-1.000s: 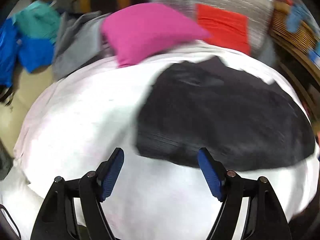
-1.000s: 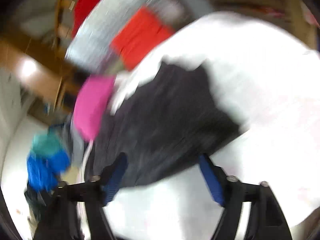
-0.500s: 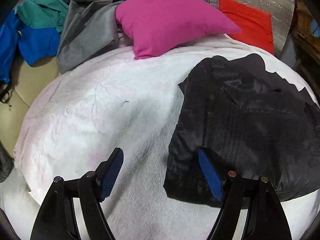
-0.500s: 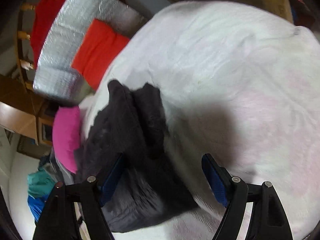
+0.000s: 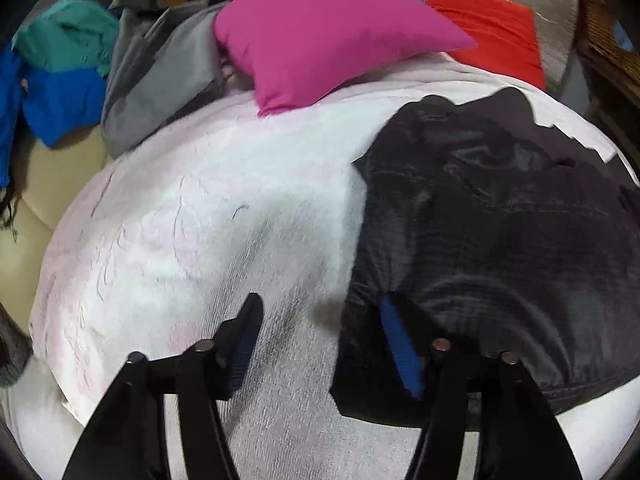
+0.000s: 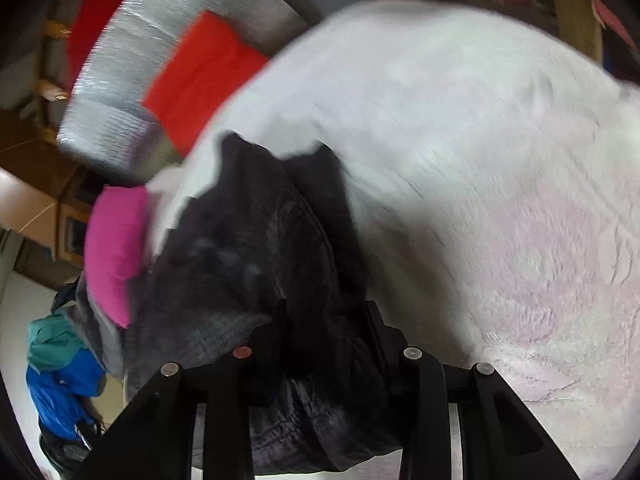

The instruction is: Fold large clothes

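Jaws of the right gripper clench a bunched edge of the black garment below the pink pillow, the left gripper spread over its corner; folding looks barely begun.

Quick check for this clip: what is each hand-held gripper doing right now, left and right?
Left hand-held gripper: open, one finger over the black garment's edge, nothing clamped.
Right hand-held gripper: closing on a bunched fold of the black garment.
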Demonstrator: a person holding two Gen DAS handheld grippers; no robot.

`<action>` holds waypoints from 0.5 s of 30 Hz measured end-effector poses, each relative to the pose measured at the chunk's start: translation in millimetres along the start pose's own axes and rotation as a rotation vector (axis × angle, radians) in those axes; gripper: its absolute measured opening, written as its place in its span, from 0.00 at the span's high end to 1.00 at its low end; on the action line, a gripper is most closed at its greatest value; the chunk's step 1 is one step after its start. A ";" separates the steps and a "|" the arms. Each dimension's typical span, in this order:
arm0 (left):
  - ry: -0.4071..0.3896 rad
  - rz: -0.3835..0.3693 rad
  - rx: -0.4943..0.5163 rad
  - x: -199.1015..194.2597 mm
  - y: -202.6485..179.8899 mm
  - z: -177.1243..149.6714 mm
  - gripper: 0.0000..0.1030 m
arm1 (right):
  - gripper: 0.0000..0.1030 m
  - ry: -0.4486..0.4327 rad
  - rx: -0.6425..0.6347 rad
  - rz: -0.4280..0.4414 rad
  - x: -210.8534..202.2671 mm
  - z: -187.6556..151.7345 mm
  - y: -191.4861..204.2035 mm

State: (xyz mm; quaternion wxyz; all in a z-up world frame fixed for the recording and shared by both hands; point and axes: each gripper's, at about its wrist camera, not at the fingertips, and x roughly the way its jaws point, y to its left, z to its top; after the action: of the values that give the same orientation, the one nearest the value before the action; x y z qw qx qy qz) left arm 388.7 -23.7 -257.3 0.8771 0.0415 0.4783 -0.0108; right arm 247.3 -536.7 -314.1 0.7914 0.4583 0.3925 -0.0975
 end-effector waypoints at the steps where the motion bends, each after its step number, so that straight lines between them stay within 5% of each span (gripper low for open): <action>1: 0.006 -0.007 -0.020 1.3 2.8 0.4 0.34 | 0.61 -0.002 -0.001 0.005 -2.8 0.0 0.3; 8: 0.001 -0.057 -0.081 -7.9 13.3 0.5 0.33 | 0.31 -0.068 0.043 0.051 -28.6 -1.6 1.4; 11: -0.033 -0.126 -0.143 -15.1 24.1 1.9 0.33 | 0.30 -0.145 0.042 0.073 -44.7 0.9 -0.3; 15: -0.037 -0.121 -0.174 -12.8 28.7 2.5 0.33 | 0.36 -0.169 -0.018 0.082 -40.2 9.6 12.7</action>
State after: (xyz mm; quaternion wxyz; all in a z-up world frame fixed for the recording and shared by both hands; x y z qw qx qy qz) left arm 385.5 4.4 -243.4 0.8840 -0.0639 0.4626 -0.0230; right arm 231.9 -545.5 -274.7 0.8292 0.4568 0.3063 -0.0997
